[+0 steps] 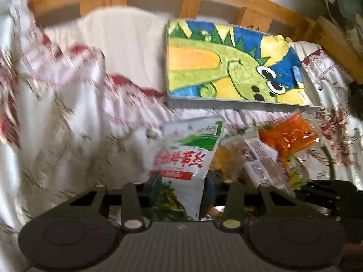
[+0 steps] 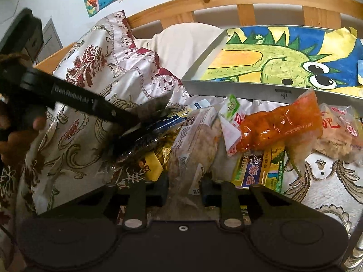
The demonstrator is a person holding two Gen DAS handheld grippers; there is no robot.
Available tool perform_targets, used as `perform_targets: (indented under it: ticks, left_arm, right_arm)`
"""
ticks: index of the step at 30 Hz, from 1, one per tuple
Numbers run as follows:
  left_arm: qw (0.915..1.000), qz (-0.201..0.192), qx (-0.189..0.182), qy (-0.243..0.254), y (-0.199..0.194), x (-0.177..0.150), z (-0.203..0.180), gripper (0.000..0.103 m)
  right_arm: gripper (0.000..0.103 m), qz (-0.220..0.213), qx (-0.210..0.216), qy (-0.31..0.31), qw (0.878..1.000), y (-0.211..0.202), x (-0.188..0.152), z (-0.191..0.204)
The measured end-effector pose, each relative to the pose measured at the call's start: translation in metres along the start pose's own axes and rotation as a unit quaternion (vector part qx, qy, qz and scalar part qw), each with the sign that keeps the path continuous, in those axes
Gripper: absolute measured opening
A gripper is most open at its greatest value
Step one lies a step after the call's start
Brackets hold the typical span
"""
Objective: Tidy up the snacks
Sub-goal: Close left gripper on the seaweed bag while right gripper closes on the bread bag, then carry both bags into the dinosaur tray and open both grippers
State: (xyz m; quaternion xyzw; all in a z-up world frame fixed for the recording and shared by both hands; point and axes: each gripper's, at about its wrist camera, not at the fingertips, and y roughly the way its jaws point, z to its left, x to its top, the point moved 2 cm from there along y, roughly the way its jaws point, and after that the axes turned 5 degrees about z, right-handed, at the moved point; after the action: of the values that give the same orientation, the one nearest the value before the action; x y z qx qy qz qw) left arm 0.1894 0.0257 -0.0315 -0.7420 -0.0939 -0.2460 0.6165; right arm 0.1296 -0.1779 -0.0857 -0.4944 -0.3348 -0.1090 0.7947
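Snacks (image 2: 226,140) heap at the tray's (image 2: 238,89) near edge; left gripper (image 1: 181,190) pinches the white pouch (image 1: 188,149), right gripper (image 2: 185,187) clamps the pale packet (image 2: 195,145): lift each clear separately.

- The left gripper (image 1: 181,190) is built of matt black plastic, with two round discs behind the jaws.
- Flat linkage bars, pinned by silver rivets, are run forward from the discs to the jaws.
- A ribbed grey panel is set between the discs.
- The right gripper (image 2: 185,188) is made alike, with a small silver ring behind the jaws.
- White lettering, too small to read, is printed along the left gripper's side.
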Motion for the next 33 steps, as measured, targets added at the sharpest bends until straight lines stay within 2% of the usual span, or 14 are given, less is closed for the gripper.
perform_targets:
  ticks: [2,6,7,9,10,12,14,18,19,25,33]
  left_arm:
    - [0.9997,-0.009,0.019,0.014,-0.005,0.003,0.000,0.040]
    - [0.9987,-0.019,0.045,0.015,-0.010,0.008,0.003,0.040]
    - [0.9979,-0.022,0.059,0.020,-0.010,0.009,0.003,0.038]
    - [0.9933,-0.015,0.109,0.034,-0.006,0.010,0.003,0.033]
    - [0.9921,-0.005,0.120,0.037,-0.002,0.010,0.005,0.032]
    - [0.9928,0.012,0.116,0.026,0.007,0.009,0.012,0.031]
    - [0.9950,0.020,0.097,0.008,0.013,0.007,0.018,0.028]
    - [0.9951,0.023,0.095,-0.009,0.019,0.005,0.022,0.010]
    - [0.9951,0.022,0.095,-0.011,0.019,0.005,0.022,0.009]
    - [0.9963,-0.006,0.081,-0.030,0.008,0.000,0.017,0.003]
    - [0.9963,-0.042,0.062,-0.042,-0.012,-0.006,0.002,0.003]
  right_arm:
    - [0.029,-0.001,0.000,-0.001,1.000,0.000,0.000,0.001]
    - [0.029,-0.002,0.000,-0.001,1.000,0.000,-0.001,0.001]
    - [0.029,-0.002,0.000,-0.001,1.000,0.000,-0.001,0.001]
    - [0.029,-0.002,0.000,-0.001,1.000,0.000,-0.001,0.001]
    - [0.029,-0.002,0.000,-0.001,1.000,0.000,-0.001,0.001]
    - [0.029,-0.002,0.001,-0.001,1.000,0.001,-0.001,0.001]
    - [0.029,-0.003,0.002,-0.002,1.000,0.001,-0.001,0.002]
    - [0.029,-0.004,0.003,-0.003,1.000,0.002,0.000,0.002]
    - [0.029,-0.004,0.004,-0.003,1.000,0.002,0.000,0.002]
    - [0.027,-0.023,0.004,-0.018,1.000,-0.004,0.001,0.006]
    - [0.025,-0.064,-0.018,-0.057,0.996,-0.017,0.003,0.014]
